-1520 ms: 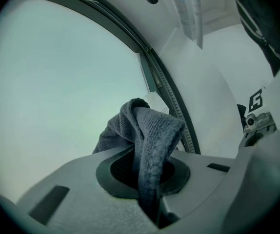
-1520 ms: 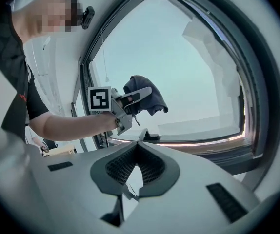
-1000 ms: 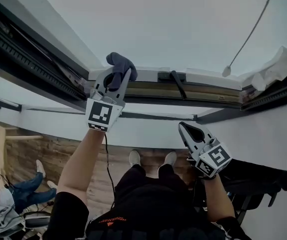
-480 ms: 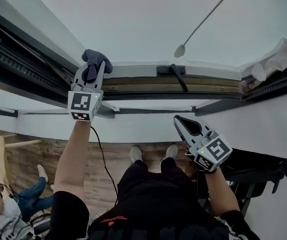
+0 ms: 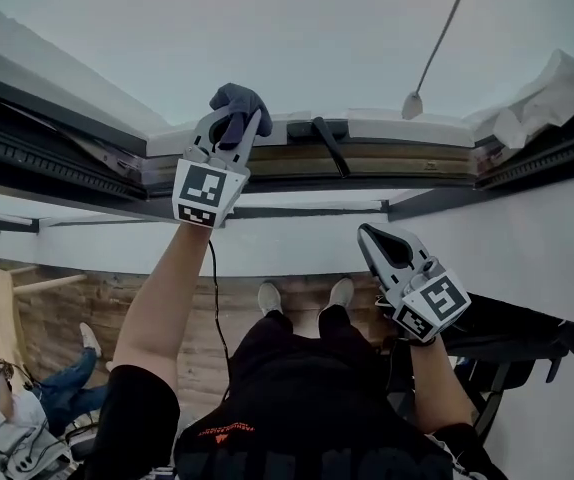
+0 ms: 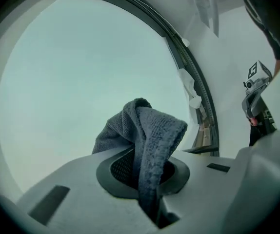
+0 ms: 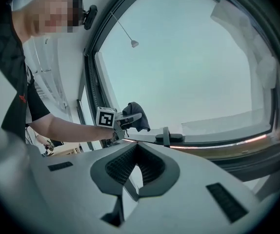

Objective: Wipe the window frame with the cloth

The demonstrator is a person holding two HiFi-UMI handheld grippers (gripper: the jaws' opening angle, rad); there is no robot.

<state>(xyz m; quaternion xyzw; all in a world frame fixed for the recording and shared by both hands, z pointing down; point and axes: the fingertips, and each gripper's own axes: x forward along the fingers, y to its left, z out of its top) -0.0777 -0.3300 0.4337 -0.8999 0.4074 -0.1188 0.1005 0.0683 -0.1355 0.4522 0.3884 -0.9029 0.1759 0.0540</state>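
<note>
Wipe looks mid-pass: left hand-held gripper [image 5: 232, 126] is clamped on the grey cloth [image 5: 239, 100] at the window frame [image 5: 417, 158] just left of the window handle [image 5: 324, 140], the stretch right of the handle probably remains, and the right hand-held gripper [image 5: 369, 236] is closed and empty below the handle.

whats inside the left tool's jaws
A grey cloth is clamped in the left tool, with its folded end sticking out past the jaws. The part of the cloth deeper between the jaws is covered by them, so its full length cannot be seen.

left tongs [image 5: 233, 120] | cloth [image 5: 239, 99] — slid back right along window frame [image 5: 407, 158] — nearer the handle [image 5: 327, 146]
</note>
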